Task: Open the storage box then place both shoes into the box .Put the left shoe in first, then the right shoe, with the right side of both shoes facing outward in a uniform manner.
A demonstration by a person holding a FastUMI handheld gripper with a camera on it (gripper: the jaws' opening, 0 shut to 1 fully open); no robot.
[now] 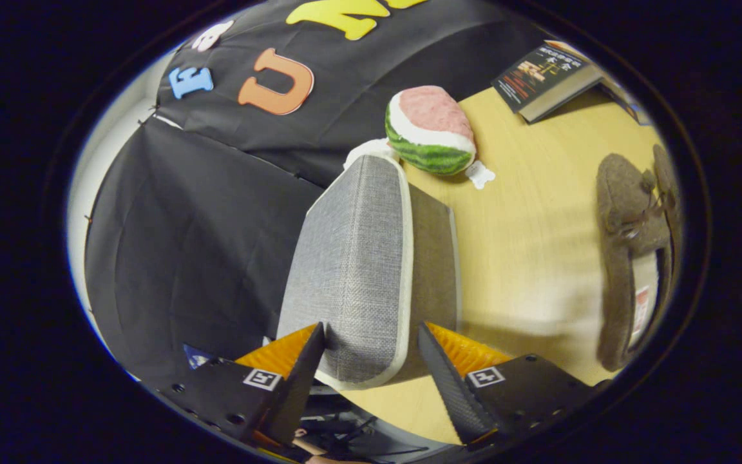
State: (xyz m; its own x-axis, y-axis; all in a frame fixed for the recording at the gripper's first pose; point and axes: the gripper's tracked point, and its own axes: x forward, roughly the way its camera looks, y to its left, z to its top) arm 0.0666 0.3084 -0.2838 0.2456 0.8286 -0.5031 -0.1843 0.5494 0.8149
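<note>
Nearest the camera, the tongs point(371, 361) are seen spread apart, with the rounded near end of a grey woven-fabric storage box lid with a pale cream trim point(353, 270) lying between the two fingers point(300, 367); whether either finger presses on the fabric cannot be told, and a gap is seen beside the right one. That lid is seen raised and tilted, and behind it a darker grey panel of the grey fabric storage box point(434, 258) is seen, resting on the light wooden bench point(525, 238). Beyond the far end of the lid, a plush toy shaped like a watermelon slice, green-striped rind with a white band and pink top point(432, 132), is found on the bench, a small white tag lying just beside it. Well apart from the box, off to the side of the right finger, a pair of brown fuzzy slipper-style shoes with bow laces point(635, 258) is laid side by side, the pale insole of one being visible. Farther off, past the shoes, a dark-covered book point(545, 80) is set near the bench's far edge.
</note>
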